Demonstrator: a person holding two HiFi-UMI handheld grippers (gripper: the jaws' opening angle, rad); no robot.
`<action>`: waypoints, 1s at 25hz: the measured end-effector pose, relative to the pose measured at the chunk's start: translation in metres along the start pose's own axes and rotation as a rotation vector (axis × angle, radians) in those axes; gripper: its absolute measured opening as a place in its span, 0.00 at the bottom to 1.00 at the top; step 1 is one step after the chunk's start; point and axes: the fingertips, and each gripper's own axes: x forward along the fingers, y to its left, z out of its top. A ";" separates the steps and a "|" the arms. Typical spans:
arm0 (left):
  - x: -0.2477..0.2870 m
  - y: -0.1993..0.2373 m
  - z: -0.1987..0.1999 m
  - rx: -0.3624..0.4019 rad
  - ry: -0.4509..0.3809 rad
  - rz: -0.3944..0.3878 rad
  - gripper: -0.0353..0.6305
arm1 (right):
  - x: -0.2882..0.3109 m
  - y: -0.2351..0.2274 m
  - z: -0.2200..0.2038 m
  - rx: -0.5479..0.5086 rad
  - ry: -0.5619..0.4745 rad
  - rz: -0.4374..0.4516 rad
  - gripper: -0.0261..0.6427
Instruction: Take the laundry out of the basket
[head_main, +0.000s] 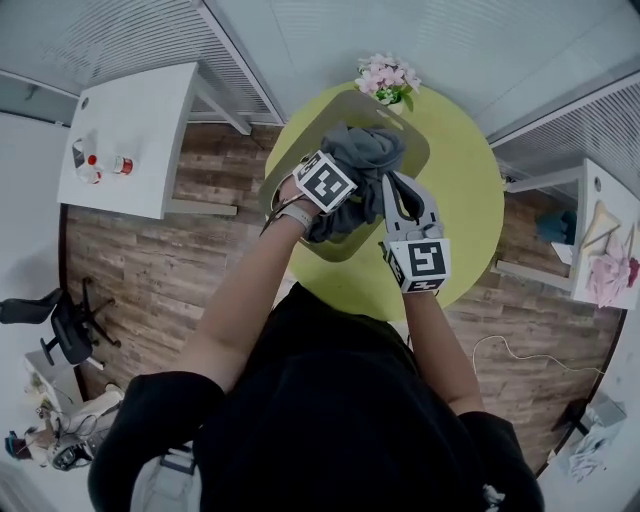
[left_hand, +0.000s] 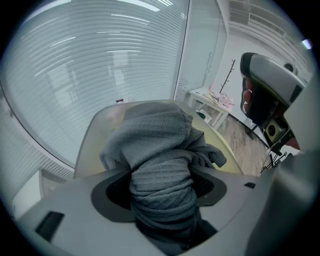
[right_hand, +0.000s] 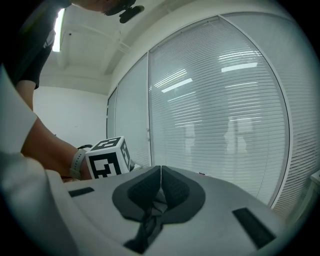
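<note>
A bunched grey waffle-knit cloth (head_main: 362, 152) hangs above the olive laundry basket (head_main: 418, 150), which stands on the round yellow-green table (head_main: 465, 200). My left gripper (head_main: 345, 195) is shut on the cloth. In the left gripper view the cloth (left_hand: 160, 165) fills the gap between the jaws of my left gripper (left_hand: 162, 187), with the basket (left_hand: 92, 137) behind it. Just right of the cloth is my right gripper (head_main: 397, 185), which holds nothing. In the right gripper view the pads of my right gripper (right_hand: 160, 174) meet, and the left gripper's marker cube (right_hand: 107, 157) shows at the left.
Pink flowers (head_main: 388, 78) stand at the table's far edge behind the basket. A white side table (head_main: 130, 130) with small bottles is at the left. Another table (head_main: 605, 250) with pink clothes is at the right. An office chair (head_main: 60, 325) stands on the wooden floor.
</note>
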 end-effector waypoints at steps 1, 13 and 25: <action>-0.006 -0.002 0.002 0.002 -0.005 0.011 0.52 | -0.001 0.000 0.004 -0.001 -0.011 0.002 0.07; -0.073 -0.026 0.025 -0.006 -0.103 0.127 0.52 | -0.021 0.006 0.042 -0.034 -0.100 0.065 0.07; -0.136 -0.071 0.041 0.074 -0.202 0.196 0.52 | -0.067 0.031 0.065 -0.075 -0.167 0.080 0.07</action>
